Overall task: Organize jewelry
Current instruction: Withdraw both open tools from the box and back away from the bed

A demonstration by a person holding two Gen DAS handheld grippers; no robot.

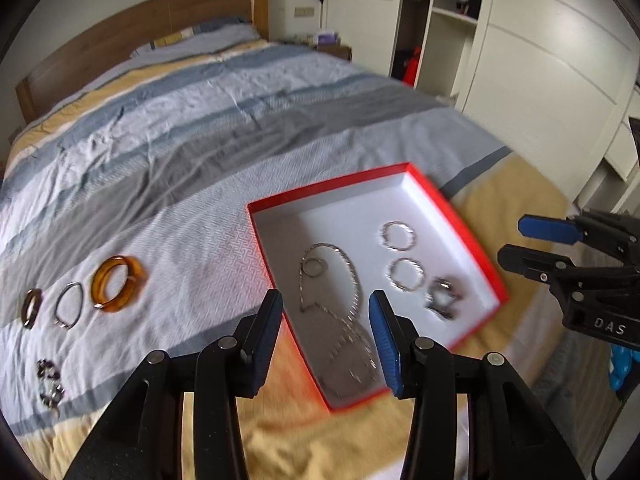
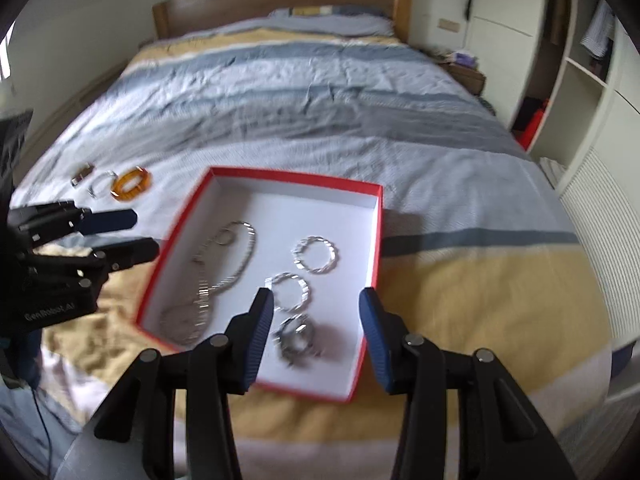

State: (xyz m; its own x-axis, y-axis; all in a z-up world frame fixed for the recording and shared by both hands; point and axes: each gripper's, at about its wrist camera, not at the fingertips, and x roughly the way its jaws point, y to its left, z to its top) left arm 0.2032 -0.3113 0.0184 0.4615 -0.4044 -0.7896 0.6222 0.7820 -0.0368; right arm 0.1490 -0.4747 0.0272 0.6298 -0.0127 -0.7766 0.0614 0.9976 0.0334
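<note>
- Hovering over the near end of the red box (image 1: pixel 452 200), my left gripper (image 1: pixel 326 312) has its two blue-padded fingers spread wide apart with nothing between them
- My right gripper (image 2: pixel 316 306) hangs above the same box's near right part, its fingers also spread apart and empty; from the left wrist view it shows side-on at the right, pads parted
- That shallow box, red outside and white inside, lies open on the striped bedspread (image 1: pixel 192 128), over the yellow band near the foot of the bed
- Inside it a silver chain necklace (image 1: pixel 340 280) sprawls along the left side, looped at its far end around a small ring
- Two twisted silver bangles (image 2: pixel 315 255) sit to the right of the chain, one beyond the other, close but apart
- Nearest me in the box is a darker metallic piece (image 2: pixel 295 335), too blurred for me to name, just beside the nearer bangle
- Out on the bedspread, well left of the box, three pieces lie in a row: an amber bangle (image 1: pixel 118 284) closest to the box, then a thin silver bangle (image 1: pixel 69 305), then a brownish band (image 1: pixel 32 307)
- Nearer than that row, a small beaded cluster (image 1: pixel 50 384) rests on the cloth, its shape unclear
</note>
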